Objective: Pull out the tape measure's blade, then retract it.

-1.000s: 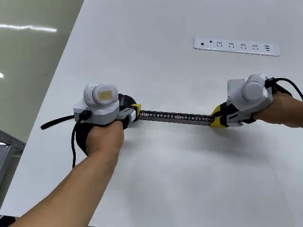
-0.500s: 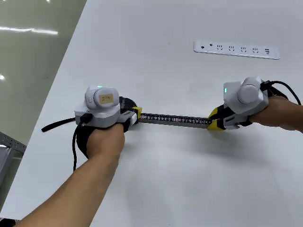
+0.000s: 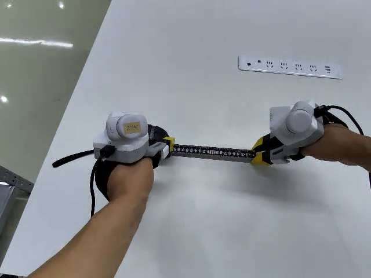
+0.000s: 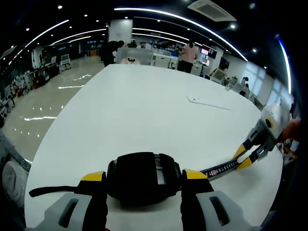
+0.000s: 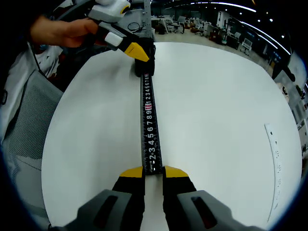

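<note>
A black tape measure case (image 4: pixel 143 175) sits on the white table, gripped between the yellow-tipped jaws of my left gripper (image 3: pixel 164 146). Its blade (image 3: pixel 211 152), printed with numbers, stretches rightward across the table to my right gripper (image 3: pixel 257 156), which is shut on the blade's end. In the right gripper view the blade (image 5: pixel 149 126) runs straight away from the jaws of my right gripper (image 5: pixel 153 171) to the case (image 5: pixel 144 65) held by the left gripper (image 5: pixel 136 50). A black wrist strap (image 3: pixel 72 157) trails left from the case.
A white power strip (image 3: pixel 290 66) lies at the back right of the table (image 3: pixel 191 69). The table's left edge drops to a glossy floor (image 3: pixel 40 69). In the left gripper view, people and desks stand far behind the table.
My right gripper has moved left toward the case, and the exposed length of blade has grown shorter. The left gripper keeps its hold on the case.
</note>
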A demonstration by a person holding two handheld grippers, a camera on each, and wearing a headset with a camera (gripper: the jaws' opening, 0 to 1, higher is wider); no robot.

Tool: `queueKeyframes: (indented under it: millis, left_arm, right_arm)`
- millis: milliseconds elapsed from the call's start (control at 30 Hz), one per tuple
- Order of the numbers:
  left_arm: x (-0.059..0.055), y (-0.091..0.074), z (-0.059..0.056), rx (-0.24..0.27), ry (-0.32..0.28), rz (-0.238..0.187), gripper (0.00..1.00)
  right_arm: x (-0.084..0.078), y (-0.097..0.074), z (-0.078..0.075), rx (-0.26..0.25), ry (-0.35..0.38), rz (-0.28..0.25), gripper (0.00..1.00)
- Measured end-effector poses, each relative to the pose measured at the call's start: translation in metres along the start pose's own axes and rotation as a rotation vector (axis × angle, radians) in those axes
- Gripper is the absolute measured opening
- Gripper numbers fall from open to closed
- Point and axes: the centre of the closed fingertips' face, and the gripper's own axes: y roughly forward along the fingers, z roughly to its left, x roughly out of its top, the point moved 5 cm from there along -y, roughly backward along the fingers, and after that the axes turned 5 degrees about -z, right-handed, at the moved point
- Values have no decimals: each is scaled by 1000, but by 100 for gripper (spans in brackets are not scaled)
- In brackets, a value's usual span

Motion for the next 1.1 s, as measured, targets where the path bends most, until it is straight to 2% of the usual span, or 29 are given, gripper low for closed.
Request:
queueKeyframes:
  millis: [1100]
  left_arm:
    - [0,0,-1,-7,4,1,58]
  right_arm:
    - [20,15,2,2,-16,-12,13]
